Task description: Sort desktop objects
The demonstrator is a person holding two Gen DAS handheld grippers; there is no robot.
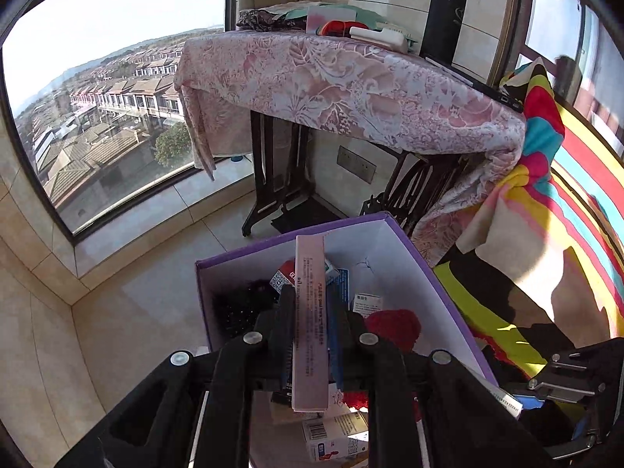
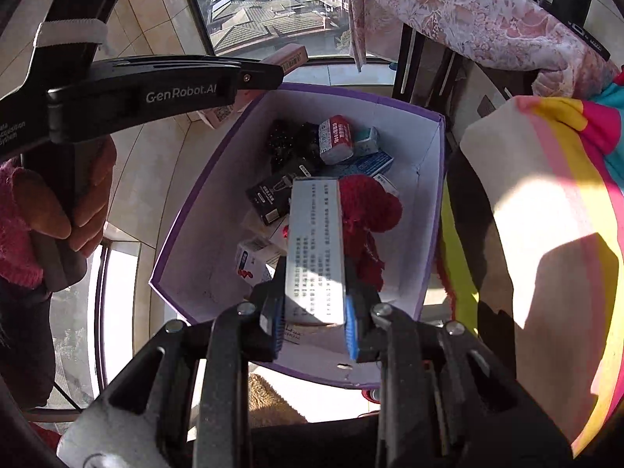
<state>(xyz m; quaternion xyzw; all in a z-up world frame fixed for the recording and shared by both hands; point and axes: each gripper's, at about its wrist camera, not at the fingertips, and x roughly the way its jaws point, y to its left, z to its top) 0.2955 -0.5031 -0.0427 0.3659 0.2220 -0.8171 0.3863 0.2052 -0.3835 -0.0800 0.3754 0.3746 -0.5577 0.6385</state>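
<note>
My left gripper [image 1: 310, 306] is shut on a long pink carton [image 1: 310, 351], held upright over an open purple box [image 1: 413, 249] with a white inside. In the right wrist view my right gripper [image 2: 315, 275] is shut on a white carton with printed text [image 2: 315, 249], also above the purple box [image 2: 433, 210]. The box holds a red knitted piece [image 2: 370, 202], a black sparkly item [image 2: 286, 140] and several small cartons. The left gripper [image 2: 269, 76] shows at upper left over the box's far rim, the pink carton [image 2: 292, 56] sticking out past it.
A table draped in pink floral cloth [image 1: 351, 85] stands behind the box, with a black flask [image 1: 444, 11] on it. Bright striped fabric [image 1: 565, 202] lies to the right. A person's hand [image 2: 89, 202] grips the left tool. A window and tiled floor [image 1: 148, 304] lie left.
</note>
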